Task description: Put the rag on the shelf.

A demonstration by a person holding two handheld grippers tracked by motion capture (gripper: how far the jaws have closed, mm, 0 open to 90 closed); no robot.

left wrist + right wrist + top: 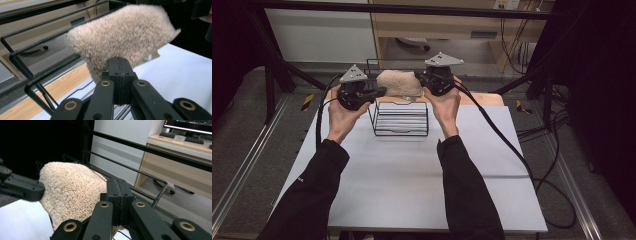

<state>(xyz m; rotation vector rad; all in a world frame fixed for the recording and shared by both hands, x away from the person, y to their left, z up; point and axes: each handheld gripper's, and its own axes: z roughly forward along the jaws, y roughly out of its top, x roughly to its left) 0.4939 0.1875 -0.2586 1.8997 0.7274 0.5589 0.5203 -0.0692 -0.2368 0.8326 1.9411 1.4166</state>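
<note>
Towel (399, 83), beige and fluffy, hangs stretched above the far end of the black wire rack (401, 119) on the white table (412, 175). Left gripper (379, 92) pinches the towel's left edge with jaws pressed tight on the cloth; right gripper (418, 76) pinches its right edge the same way, above the rack's far rim.

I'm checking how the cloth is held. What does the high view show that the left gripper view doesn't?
High view alone: both hands, the right gripper at the fluffy beige cloth's far side, and the whole wire rack on the white table. Left gripper view alone: the left gripper close up, jaws shut on the cloth's lower edge. Both: cloth, rack, table.
</note>
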